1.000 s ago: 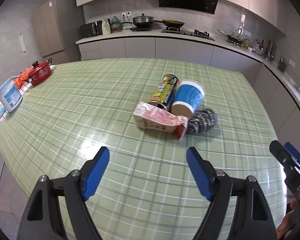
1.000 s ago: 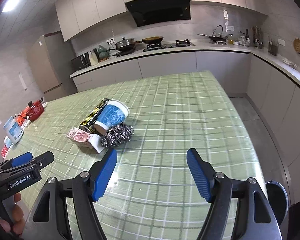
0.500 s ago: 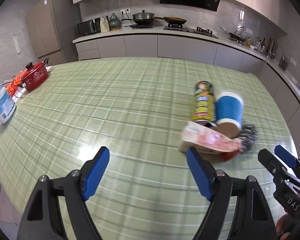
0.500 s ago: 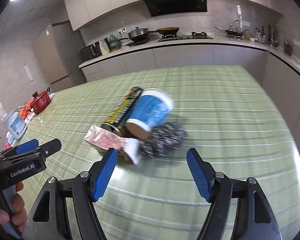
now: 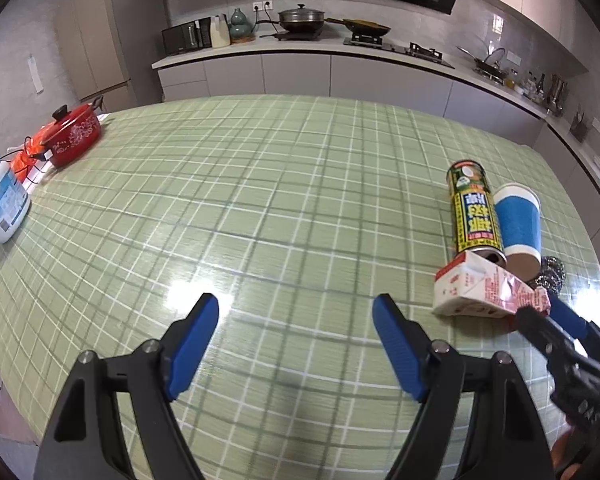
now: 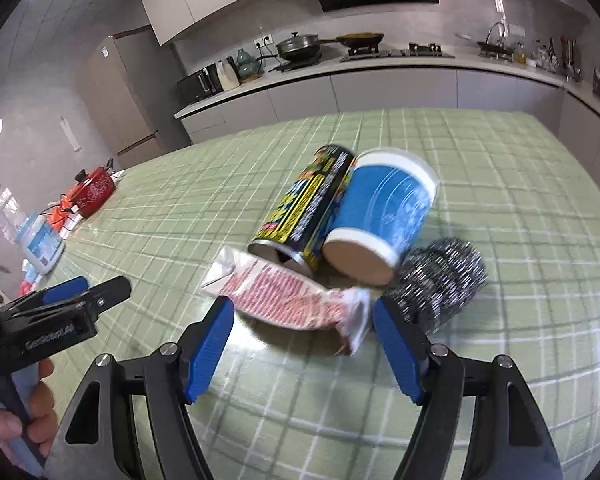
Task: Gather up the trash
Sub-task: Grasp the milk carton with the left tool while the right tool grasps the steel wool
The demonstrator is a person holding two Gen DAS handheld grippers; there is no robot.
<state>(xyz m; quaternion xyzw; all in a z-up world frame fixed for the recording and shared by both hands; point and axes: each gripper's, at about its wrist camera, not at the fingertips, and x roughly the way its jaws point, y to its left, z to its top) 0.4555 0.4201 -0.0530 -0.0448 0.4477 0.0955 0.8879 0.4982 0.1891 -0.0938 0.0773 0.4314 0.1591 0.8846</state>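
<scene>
A crushed red-and-white carton (image 6: 290, 298) lies on the green checked table (image 6: 520, 184), and it also shows in the left wrist view (image 5: 482, 290). Behind it lie a yellow-and-black can (image 6: 306, 214) and a blue paper cup (image 6: 384, 216) on their sides, with a steel wool ball (image 6: 440, 282) to the right. My right gripper (image 6: 302, 312) is open, its blue fingers on either side of the carton's near edge. My left gripper (image 5: 296, 322) is open and empty over bare table, left of the pile. The can (image 5: 474, 210) and cup (image 5: 518, 226) show at the right there.
A red pot (image 5: 72, 136) and a white-and-blue tub (image 5: 2, 204) stand at the table's left edge. Kitchen counters with a stove and pans run behind the table. The right gripper's body (image 5: 572, 356) shows at the lower right of the left wrist view.
My right gripper has moved forward to the pile, so the carton now sits between its fingers. My left gripper has swung left, and the pile has shifted to the right of its view.
</scene>
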